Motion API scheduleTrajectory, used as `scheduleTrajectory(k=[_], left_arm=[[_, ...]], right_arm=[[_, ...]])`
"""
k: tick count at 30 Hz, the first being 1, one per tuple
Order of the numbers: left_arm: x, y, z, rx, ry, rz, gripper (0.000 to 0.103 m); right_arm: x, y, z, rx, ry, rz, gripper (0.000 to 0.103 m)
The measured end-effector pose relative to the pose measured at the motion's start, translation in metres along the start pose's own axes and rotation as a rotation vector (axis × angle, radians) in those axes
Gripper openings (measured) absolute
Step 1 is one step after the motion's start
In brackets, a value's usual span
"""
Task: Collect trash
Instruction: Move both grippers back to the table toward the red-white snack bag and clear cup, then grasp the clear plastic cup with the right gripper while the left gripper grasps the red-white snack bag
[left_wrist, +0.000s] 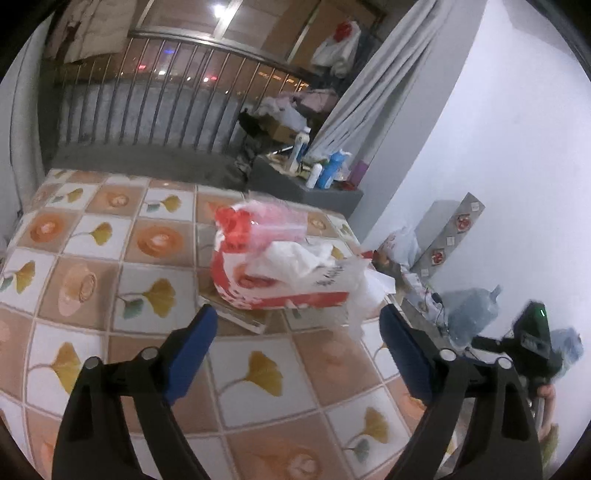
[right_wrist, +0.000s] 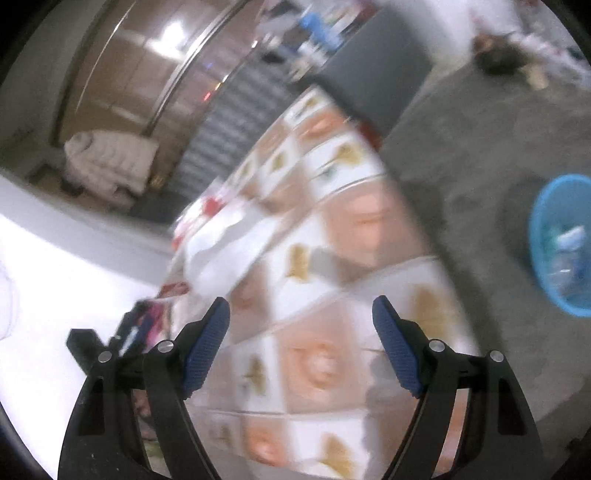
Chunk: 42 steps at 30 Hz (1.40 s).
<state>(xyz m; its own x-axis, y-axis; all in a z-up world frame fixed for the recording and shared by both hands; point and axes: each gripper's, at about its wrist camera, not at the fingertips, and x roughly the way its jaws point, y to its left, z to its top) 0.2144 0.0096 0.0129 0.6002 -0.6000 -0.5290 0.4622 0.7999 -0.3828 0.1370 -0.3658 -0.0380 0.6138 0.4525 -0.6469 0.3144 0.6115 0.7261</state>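
red-and-white plastic bag of trash on patterned tablecloth, ahead of left gripper, jaws wide, empty; right gripper wide, empty, over tablecloth; blue basket on floor beyond table edge

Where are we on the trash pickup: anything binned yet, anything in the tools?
Some done: the blue basket on the floor already holds some items, too blurred to name. In hand: nothing; left tool and right tool are both open and empty. Left: the red-and-white bag with crumpled plastic still on the table.
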Motion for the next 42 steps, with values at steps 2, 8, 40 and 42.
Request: scheduleTrajectory(k=[2,8,40,42], left_arm=[[0.001,-0.001,-0.003,0.056,-0.007,-0.012,0.081],[0.034,-0.027,-0.01,0.273,0.026,0.062,0.063],[-0.04,-0.075,-0.097,0.336,0.189,0.009,0.01],[-0.046,-0.078,-0.107,0.328,0.208,-0.019,0.013]], right_arm=[[0.022,0.018,0.005,0.009,0.039,0.028,0.076],[0.077,0.072,0.016,-0.078,0.08,0.031,0.076],[0.037,0.062,-0.073,-0.118,0.249,0.143,0.002],[0.033,0.057,-0.078,-0.128,0.236,0.106,0.007]])
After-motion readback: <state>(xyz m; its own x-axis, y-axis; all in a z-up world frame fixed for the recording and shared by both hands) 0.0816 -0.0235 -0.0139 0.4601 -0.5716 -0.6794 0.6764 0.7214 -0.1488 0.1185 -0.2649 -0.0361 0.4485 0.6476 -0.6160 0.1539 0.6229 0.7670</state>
